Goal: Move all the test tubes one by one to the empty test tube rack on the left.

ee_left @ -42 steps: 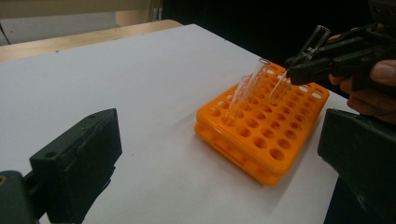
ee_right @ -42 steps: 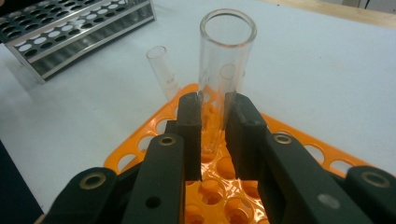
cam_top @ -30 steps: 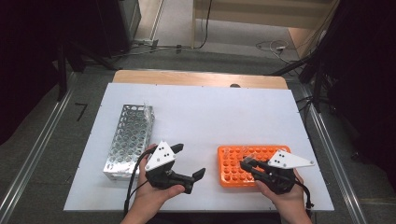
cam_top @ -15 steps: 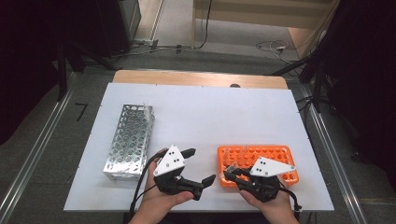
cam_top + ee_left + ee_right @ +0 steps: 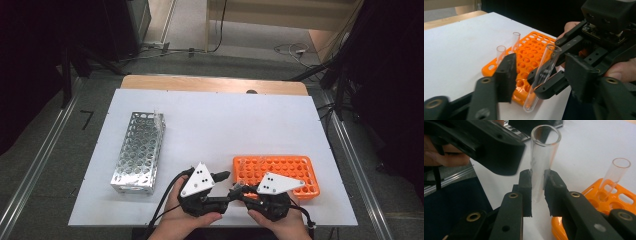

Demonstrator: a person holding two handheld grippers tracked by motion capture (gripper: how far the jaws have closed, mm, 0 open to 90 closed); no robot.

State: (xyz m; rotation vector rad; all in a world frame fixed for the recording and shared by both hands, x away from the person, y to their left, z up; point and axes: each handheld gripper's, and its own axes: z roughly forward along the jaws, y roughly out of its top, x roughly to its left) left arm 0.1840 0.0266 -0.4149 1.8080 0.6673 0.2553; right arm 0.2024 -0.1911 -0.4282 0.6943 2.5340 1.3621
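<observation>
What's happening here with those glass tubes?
A person works two hand-held tongs at a white table. The right tongs are shut on a clear test tube, just off the orange rack. The left tongs have just been closing around that tube, pads not yet pressing. A metal rack stands at the left.

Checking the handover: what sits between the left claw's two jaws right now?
In the left gripper view, a glass tube held by the right claw stands between the left claw's jaws, not yet pinched.

A perforated metal rack (image 5: 138, 151) lay on the white desk (image 5: 225, 120), well left of everything else. Cables (image 5: 287, 48) trailed across the floor beyond the desk.
</observation>
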